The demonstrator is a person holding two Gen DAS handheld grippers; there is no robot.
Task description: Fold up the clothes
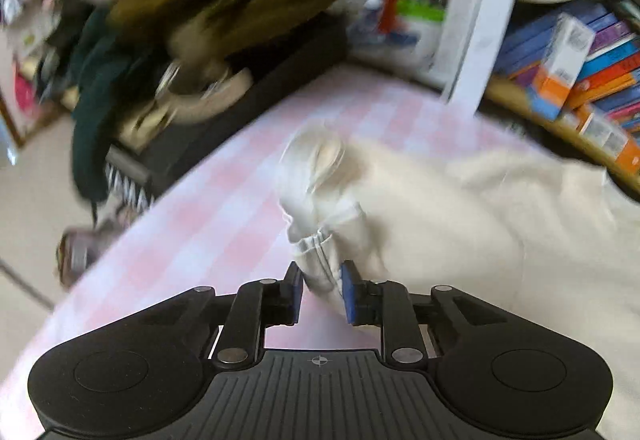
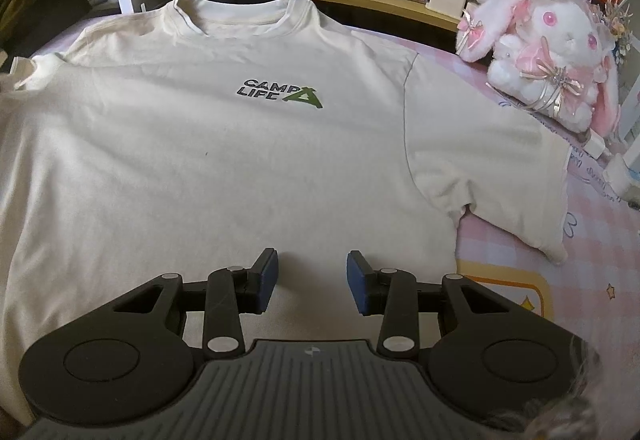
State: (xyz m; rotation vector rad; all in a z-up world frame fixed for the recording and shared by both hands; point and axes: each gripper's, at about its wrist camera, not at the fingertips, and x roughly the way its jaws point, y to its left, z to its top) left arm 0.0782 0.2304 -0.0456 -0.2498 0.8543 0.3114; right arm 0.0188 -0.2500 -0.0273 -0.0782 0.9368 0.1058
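Zero folds done: T-shirt (image 2: 224, 160) lies flat on bed (image 2: 592, 264). Left tongs (image 1: 322, 290) narrow around bunched sleeve (image 1: 320, 216); right tongs (image 2: 313, 280) apart, empty.

left wrist: close, angled down at sleeve (image 1: 320, 200) | right wrist: low over T-shirt (image 2: 224, 160)

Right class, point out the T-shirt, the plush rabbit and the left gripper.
T-shirt (image 2: 224, 168): right wrist view, bare chest fabric below the logo.
Plush rabbit (image 2: 560, 36): right wrist view, its face.
Left gripper (image 1: 322, 290): left wrist view, between fingertips around bunched cloth.
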